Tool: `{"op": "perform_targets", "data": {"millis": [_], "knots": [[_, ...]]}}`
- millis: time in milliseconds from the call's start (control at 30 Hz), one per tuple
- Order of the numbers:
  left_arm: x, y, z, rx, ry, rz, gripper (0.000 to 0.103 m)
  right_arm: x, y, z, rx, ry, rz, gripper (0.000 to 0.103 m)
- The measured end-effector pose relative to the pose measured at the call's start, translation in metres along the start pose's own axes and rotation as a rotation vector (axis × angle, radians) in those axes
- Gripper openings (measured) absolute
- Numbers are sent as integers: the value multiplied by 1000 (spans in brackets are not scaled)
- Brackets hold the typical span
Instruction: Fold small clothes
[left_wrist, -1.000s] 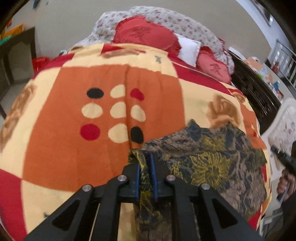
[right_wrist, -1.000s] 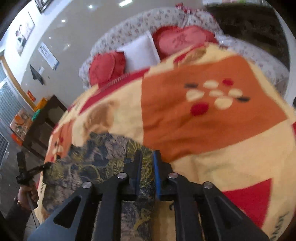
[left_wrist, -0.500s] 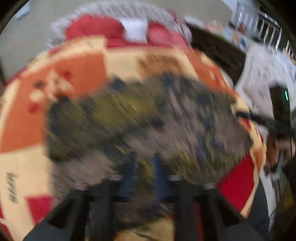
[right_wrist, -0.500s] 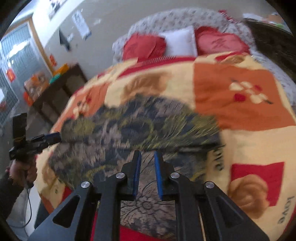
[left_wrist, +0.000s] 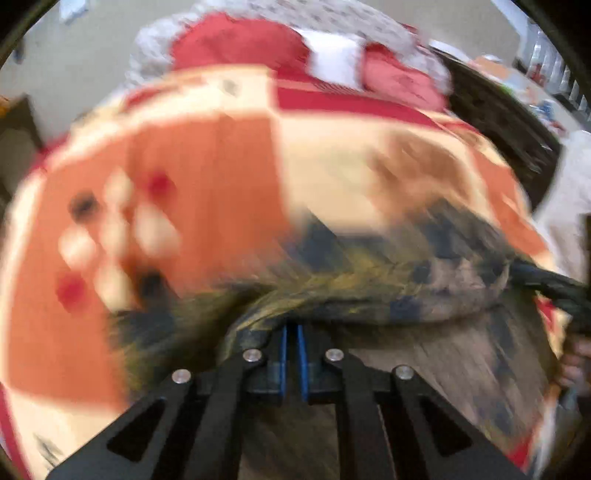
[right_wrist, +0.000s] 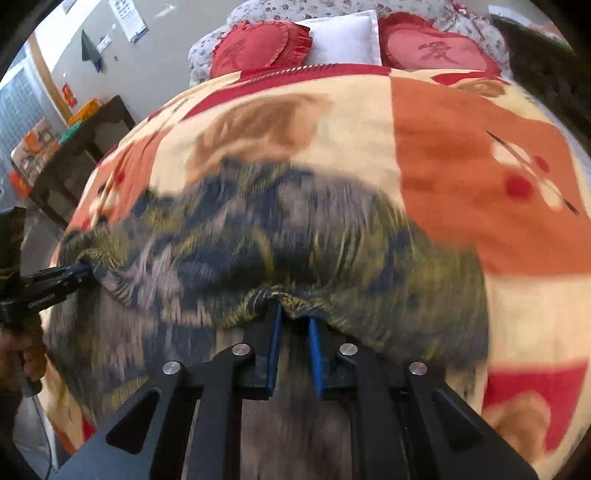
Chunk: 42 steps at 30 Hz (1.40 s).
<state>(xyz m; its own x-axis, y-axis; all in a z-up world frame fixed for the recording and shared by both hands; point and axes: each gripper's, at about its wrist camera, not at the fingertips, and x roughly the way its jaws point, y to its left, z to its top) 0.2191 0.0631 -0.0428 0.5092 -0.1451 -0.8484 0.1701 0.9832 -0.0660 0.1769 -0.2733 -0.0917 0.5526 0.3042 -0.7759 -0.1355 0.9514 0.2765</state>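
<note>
Patterned garment (right_wrist: 280, 236) fills the frame's middle above the blanket (right_wrist: 461, 177), its edge clamped by left gripper (left_wrist: 291, 332) and right gripper (right_wrist: 293, 314) fingers.

Left wrist view is motion-smeared: the garment (left_wrist: 369, 288) print is unreadable and the blanket (left_wrist: 207, 192) spots streak. The left gripper (left_wrist: 291, 332) tips vanish under a fabric fold, so the pinch point is hidden. Right view is sharper, but the cloth covers the right gripper (right_wrist: 293, 314) tips too. The hand (right_wrist: 26, 354) at the left edge is cut off.
</note>
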Motion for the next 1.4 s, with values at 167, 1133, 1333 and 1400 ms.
{"op": "perform_targets", "data": {"millis": [167, 1133, 1333, 1400], "knots": [[-37, 34, 30, -121, -141, 20, 29, -45, -13, 40, 45, -196, -55, 17], [-3, -12, -35, -108, -152, -41, 55, -34, -24, 8, 81, -182, -220, 14], [24, -10, -7, -115, -109, 59, 70, 1, 4, 11, 60, -164, -223, 14], [39, -5, -14, -126, -80, 48, 70, 22, 0, 8, 59, -121, -227, 14]]}}
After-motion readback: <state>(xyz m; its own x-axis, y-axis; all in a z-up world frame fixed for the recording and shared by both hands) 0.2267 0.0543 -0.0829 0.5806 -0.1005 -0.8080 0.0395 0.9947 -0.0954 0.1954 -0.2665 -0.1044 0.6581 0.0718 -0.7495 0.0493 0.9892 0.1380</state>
